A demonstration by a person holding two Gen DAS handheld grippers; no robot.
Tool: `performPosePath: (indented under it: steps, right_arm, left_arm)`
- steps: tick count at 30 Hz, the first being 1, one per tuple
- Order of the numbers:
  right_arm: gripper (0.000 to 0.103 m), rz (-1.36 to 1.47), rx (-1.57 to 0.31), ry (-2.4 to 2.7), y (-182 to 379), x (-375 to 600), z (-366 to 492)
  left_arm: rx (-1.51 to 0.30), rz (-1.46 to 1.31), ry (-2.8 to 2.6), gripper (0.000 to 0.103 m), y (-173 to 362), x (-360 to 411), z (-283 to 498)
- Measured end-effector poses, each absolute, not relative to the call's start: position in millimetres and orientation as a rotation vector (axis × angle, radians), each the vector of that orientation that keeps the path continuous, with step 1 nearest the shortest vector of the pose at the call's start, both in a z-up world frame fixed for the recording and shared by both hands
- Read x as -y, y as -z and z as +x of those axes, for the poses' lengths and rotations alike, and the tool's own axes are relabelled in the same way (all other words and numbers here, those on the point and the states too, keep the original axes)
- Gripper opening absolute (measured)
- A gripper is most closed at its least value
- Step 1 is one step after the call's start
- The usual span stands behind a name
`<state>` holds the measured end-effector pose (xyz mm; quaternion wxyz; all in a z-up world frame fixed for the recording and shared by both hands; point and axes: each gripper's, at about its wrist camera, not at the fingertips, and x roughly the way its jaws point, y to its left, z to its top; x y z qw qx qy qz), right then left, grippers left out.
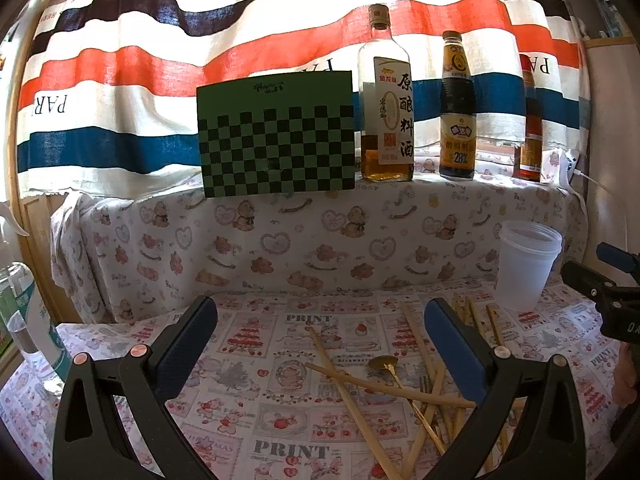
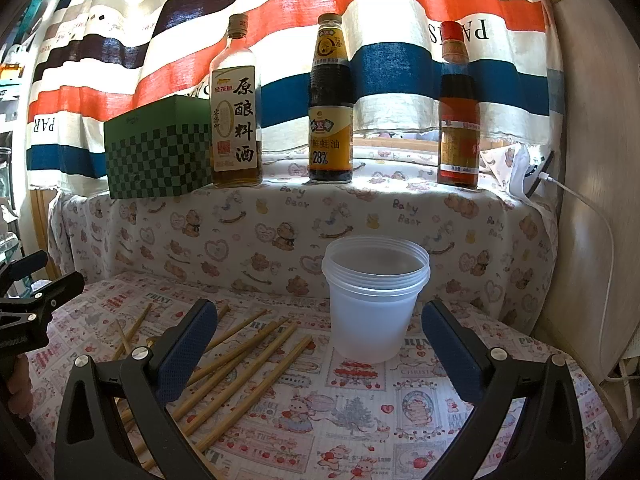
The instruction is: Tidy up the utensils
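Right now: neither gripper holds anything; the first pick-up looks not yet begun.
Left gripper (image 1: 320, 320): released, jaws spread wide, hovering above the desk (image 1: 248, 380) with a few chopsticks (image 1: 348, 384) and a small gold spoon (image 1: 383, 362) lying between and under its fingers.
Right gripper (image 2: 316, 320): also released and wide, facing the plastic cup (image 2: 374, 304), which stands upright and apparently empty just ahead of it.
Where the utensils are: the chopsticks lie loose and crossed on the desk, left of the cup as the right wrist view shows them; the spoon rests among them, its handle running under one stick.
Likely step: gather sticks and spoon and stand them in the cup.
How to do it well: pick one stick that lies on top of the pile, close across its width near the middle, lift it clear before tilting, and lower it end-first inside the rim.
Risk: the cup looks light and could tip or slide if a stick knocks its wall; the free gripper could steady it.
Surface: a patterned cloth with printed cartoons covers the desk, soft enough to wrinkle under a dragging stick.
Room: a raised ledge behind carries a green checkered box (image 1: 276, 136) and three sauce bottles (image 2: 330, 100); a striped curtain (image 1: 160, 60) hangs behind them, backlit.
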<state>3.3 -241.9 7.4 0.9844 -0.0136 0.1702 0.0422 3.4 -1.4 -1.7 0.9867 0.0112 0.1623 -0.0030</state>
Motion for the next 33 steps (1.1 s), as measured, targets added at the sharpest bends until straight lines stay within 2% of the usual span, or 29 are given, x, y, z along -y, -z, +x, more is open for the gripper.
performPosePath:
  steps: [15, 21, 28, 33]
  right_arm:
    - [0.103, -0.047, -0.317, -0.106, -10, 239, -2]
    - [0.103, -0.043, -0.352, -0.100, -9, 241, 0]
    - [0.102, -0.008, -0.375, -0.149, -15, 240, -5]
    - [0.087, 0.003, -0.422, -0.193, -13, 232, -7]
  left_arm:
    - [-0.397, -0.037, -0.041, 0.103, 6, -12, 16]
    - [-0.416, -0.020, 0.064, 0.099, 7, -7, 20]
    - [-0.434, -0.041, 0.078, 0.102, -1, -7, 15]
    - [-0.538, -0.179, 0.057, 0.102, -7, -32, 20]
